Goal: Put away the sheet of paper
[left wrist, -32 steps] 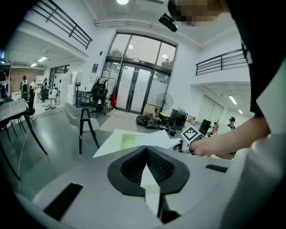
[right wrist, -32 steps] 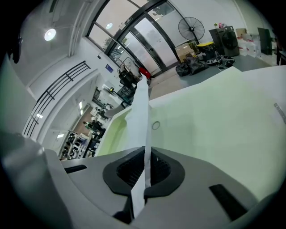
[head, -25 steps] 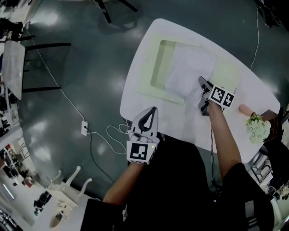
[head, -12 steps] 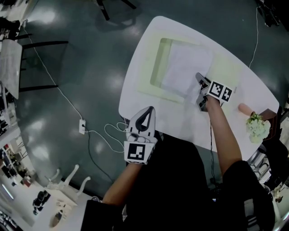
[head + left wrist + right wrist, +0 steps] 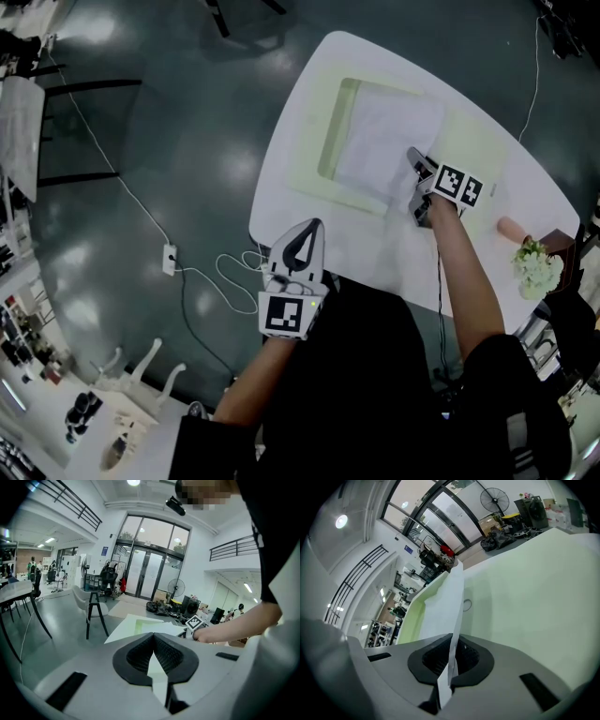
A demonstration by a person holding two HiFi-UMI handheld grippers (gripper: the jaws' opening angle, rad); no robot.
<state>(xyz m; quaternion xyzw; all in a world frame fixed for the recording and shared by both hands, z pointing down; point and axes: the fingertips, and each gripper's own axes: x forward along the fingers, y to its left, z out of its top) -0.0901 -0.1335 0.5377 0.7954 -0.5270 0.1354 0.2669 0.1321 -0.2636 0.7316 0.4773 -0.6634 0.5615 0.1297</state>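
Observation:
A white sheet of paper lies over a pale green open folder on the far part of the white table. My right gripper is shut on the sheet's near right edge. In the right gripper view the sheet stands on edge between the jaws of that gripper, above the green folder. My left gripper hovers at the table's near left edge, apart from the paper. In its own view the left gripper is shut with nothing in it.
A bunch of pale flowers and a pinkish cylinder sit at the table's right end. On the dark floor to the left lie a cable and a power strip, and a chair stands farther left.
My right gripper has edged slightly farther over the folder with the sheet still in it. The left gripper has stayed in place.

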